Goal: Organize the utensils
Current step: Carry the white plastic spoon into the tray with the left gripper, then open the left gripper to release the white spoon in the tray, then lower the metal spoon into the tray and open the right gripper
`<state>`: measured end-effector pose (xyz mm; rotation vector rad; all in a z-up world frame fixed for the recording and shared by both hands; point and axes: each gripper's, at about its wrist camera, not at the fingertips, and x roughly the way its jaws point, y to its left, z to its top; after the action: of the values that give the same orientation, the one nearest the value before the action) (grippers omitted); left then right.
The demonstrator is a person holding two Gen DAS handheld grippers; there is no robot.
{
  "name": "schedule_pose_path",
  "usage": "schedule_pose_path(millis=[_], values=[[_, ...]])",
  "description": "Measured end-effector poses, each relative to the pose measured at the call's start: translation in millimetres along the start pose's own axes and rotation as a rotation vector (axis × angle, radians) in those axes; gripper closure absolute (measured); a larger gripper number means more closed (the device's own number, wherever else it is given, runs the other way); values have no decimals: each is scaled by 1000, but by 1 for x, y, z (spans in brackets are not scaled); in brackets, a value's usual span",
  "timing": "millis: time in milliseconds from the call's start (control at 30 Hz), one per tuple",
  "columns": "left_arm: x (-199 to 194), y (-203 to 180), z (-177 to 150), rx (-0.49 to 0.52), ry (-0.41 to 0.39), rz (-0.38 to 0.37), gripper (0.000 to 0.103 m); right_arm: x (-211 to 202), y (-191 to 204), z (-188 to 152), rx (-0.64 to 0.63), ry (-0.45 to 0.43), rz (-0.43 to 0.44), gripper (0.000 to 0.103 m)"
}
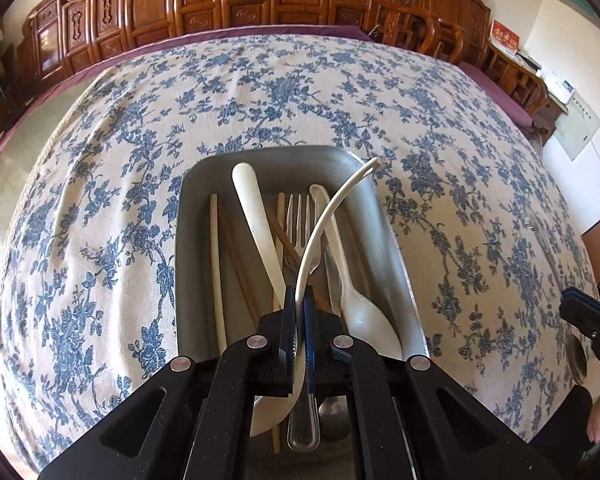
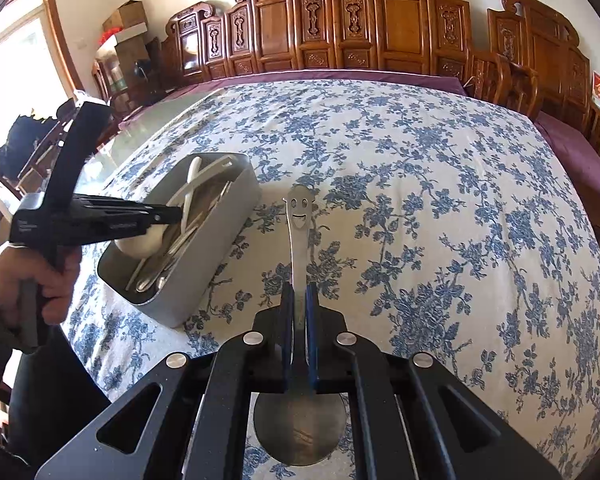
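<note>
The worktop (image 2: 440, 208), covered in a blue-flowered cloth, fills both views, with carved wooden cabinets (image 2: 380, 28) along its far edge. A grey tray (image 1: 204, 200) sits on it toward the left side; the left wrist view looks straight down into it, showing a white knife (image 1: 256, 216), a metal fork (image 1: 300, 224), a white plastic spoon (image 1: 360, 304), brown chopsticks (image 1: 240, 264) and a pale stick (image 1: 218, 272) lying lengthwise. Only the right wrist view shows the tray's outer wall and the person's left hand (image 2: 32, 276) gripping the handle. The left tool (image 1: 299, 296) is closed tight on a white ladle-style spoon (image 1: 332, 208), whose curved handle arcs toward the tray's far right corner while its bowl hangs over the near end. The right tool (image 2: 299, 292), seen at the right edge of the left view, is clamped on a metal spoon (image 2: 299, 240) with a smiling face cut into its handle tip, held above the cloth just right of the tray.
</note>
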<state>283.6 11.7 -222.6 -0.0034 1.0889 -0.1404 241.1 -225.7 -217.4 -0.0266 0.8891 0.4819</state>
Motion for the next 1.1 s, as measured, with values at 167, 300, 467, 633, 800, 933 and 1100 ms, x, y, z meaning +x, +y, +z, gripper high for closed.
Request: schedule_pose_path(millis=[167,300,467,633,800,933,1100], values=[[7,6,1,-22,15,21,100,3,6,4,-8,-3,17,96],[13,10,1,-33,41,28,100,5,11,7,-11,-6,31,96],[2,10,-1,-24,19,6,97,8,18,13,-14,-8,46,96],[-22,13,-3,-14,-26,-6,95,9,31,22,-28,-17,61,95],[-50,20,-8,6,-78,3,94,15,53,35,-45,-24,86,96],[-69,29,-11,19,-110,19,94,24,72,45,-61,-26,104,96],[-88,44,-17,13,-140,29,94,38,93,56,-67,-22,117,96]])
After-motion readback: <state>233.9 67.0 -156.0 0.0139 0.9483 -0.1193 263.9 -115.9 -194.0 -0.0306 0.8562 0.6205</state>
